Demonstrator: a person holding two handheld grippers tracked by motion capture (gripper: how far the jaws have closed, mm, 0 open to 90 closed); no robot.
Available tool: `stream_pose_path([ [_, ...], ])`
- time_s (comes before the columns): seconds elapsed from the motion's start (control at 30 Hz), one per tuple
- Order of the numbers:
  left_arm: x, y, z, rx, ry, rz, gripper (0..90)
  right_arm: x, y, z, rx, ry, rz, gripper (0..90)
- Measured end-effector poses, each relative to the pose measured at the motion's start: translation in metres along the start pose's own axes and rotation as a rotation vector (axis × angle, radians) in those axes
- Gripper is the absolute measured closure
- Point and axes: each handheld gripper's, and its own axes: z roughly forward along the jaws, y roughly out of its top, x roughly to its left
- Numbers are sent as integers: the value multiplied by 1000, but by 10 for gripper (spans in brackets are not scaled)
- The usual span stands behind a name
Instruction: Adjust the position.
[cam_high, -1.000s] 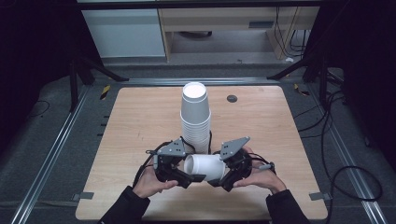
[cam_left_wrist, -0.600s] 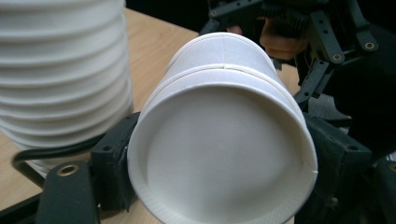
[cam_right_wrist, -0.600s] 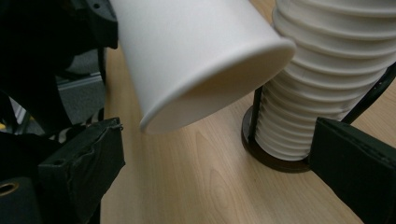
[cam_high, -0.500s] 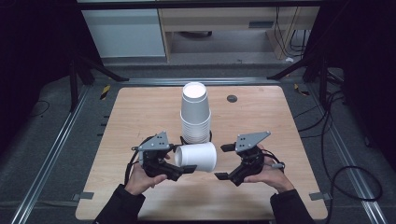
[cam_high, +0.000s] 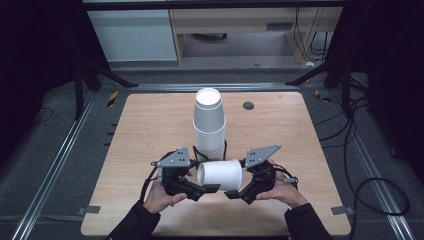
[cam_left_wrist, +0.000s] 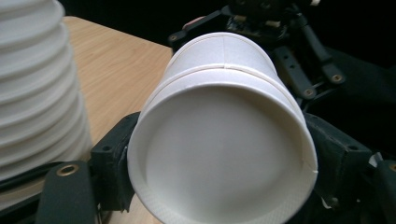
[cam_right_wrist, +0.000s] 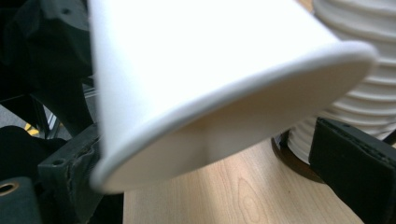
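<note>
A tall stack of white paper cups (cam_high: 209, 125) stands upside down mid-table, also seen as the stack (cam_left_wrist: 37, 84) and the stack (cam_right_wrist: 359, 84). Just in front of it a white paper cup (cam_high: 220, 175) lies sideways in the air. My left gripper (cam_high: 202, 190) is shut on its base end, with black jaws pressed on both sides of the cup (cam_left_wrist: 224, 154). A second ridge behind the base suggests two nested cups. My right gripper (cam_high: 234, 194) is open. Its jaws straddle the mouth end of the cup (cam_right_wrist: 210, 70), and one jaw stands apart from the rim.
The wooden table (cam_high: 280, 130) has bare room on both sides of the stack. A small black disc (cam_high: 248, 105) lies at the back right. A black ring (cam_right_wrist: 294, 158) sits around the foot of the stack. Metal rails and cables run beside the table.
The right gripper, which had pulled away to the right, has come back to the cup's mouth end. The left gripper has kept hold of the cup and shifted slightly toward the middle.
</note>
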Motion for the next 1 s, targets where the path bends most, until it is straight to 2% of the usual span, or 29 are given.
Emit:
stream_pose_path([
  [0.27, -2, 0, 3, 1, -27, 5, 217, 2, 0, 4, -18, 46, -9, 64],
  [0.6, 0, -2, 2, 0, -36, 1, 223, 2, -1, 3, -23, 38, -26, 108],
  [0.8, 0, -1, 1, 1, -53, 1, 224, 1, -2, 2, -27, 57, -19, 89],
  [1.0, 0, -1, 1, 12, -45, 9, 223, -1, -3, 0, -30, 70, 0, 66],
])
